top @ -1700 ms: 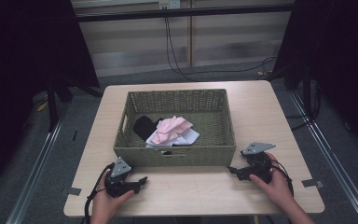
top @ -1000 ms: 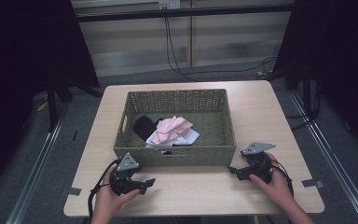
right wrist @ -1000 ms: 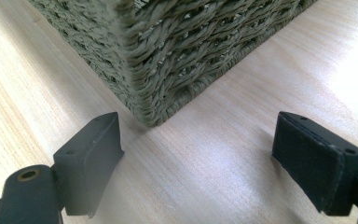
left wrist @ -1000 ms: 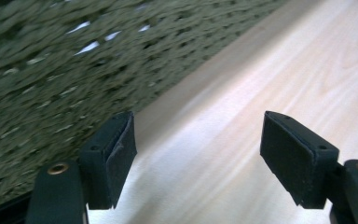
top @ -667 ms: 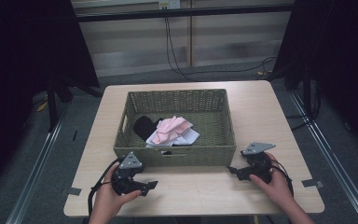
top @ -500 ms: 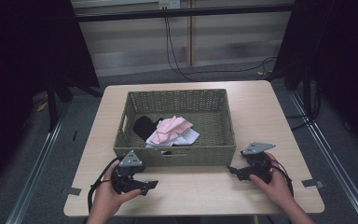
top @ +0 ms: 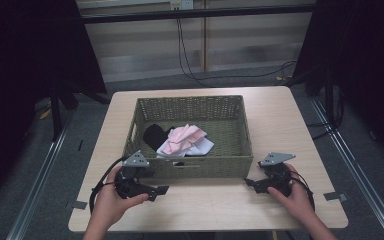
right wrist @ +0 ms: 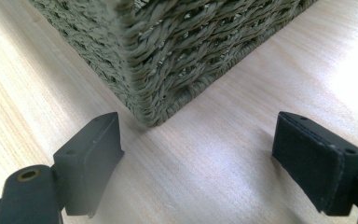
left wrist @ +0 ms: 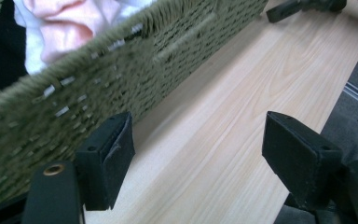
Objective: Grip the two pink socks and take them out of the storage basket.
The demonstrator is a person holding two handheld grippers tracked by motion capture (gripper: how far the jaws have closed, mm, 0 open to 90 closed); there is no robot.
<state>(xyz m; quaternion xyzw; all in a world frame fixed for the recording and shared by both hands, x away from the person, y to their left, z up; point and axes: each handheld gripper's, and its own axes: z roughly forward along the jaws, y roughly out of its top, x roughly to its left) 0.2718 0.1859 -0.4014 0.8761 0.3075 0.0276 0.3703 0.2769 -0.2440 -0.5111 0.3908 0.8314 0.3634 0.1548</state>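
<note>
A green woven basket (top: 240,127) stands mid-table and holds a pink cloth (top: 185,136), a white cloth (top: 204,146) and a black cloth (top: 153,135). My left gripper (top: 159,192) hovers open in front of the basket's near left side; the left gripper view shows the basket wall (left wrist: 135,70), the pink cloth (left wrist: 67,32) over its rim and empty jaws. My right gripper (top: 248,183) rests open on the table at the basket's near right corner (right wrist: 144,84), with nothing between its jaws.
The light wooden table (top: 300,130) has bare strips in front of and to the right of the basket. Grey tape marks (top: 336,196) sit near its front corners. Floor rails and cables run around the table.
My left gripper has lifted slightly and shifted right and toward the basket's front wall. The right gripper has stayed in place.
</note>
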